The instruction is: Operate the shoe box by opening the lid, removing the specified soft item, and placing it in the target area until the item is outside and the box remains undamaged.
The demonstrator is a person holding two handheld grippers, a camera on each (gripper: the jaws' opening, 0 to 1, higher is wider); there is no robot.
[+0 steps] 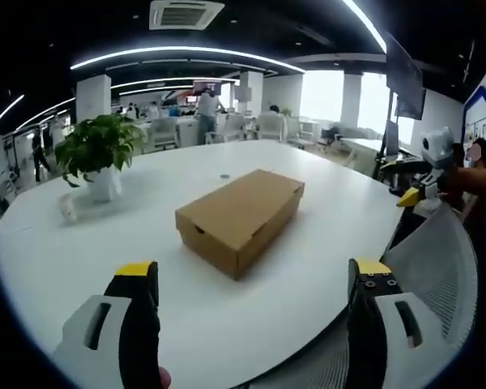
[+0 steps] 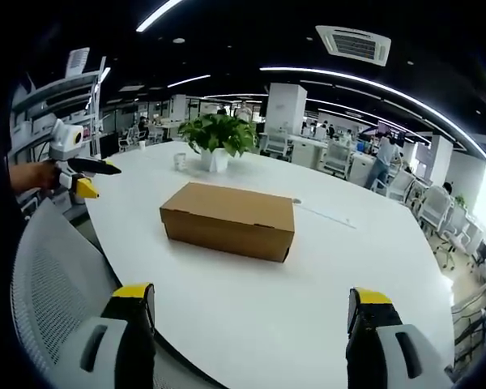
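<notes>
Left gripper view: closed shoe box (image 1: pixel 241 217) mid-tabletop (image 1: pixel 308 267), well ahead of left claw (image 1: pixel 255 284), released; right gripper view: same box (image 2: pixel 228 219) beyond right claw (image 2: pixel 253 306), released; probably light, dentable cardboard; best lifted gently at lid's front edge.

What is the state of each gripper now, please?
Left gripper: open, holding nothing, short of the closed shoe box.
Right gripper: open, holding nothing.
</notes>
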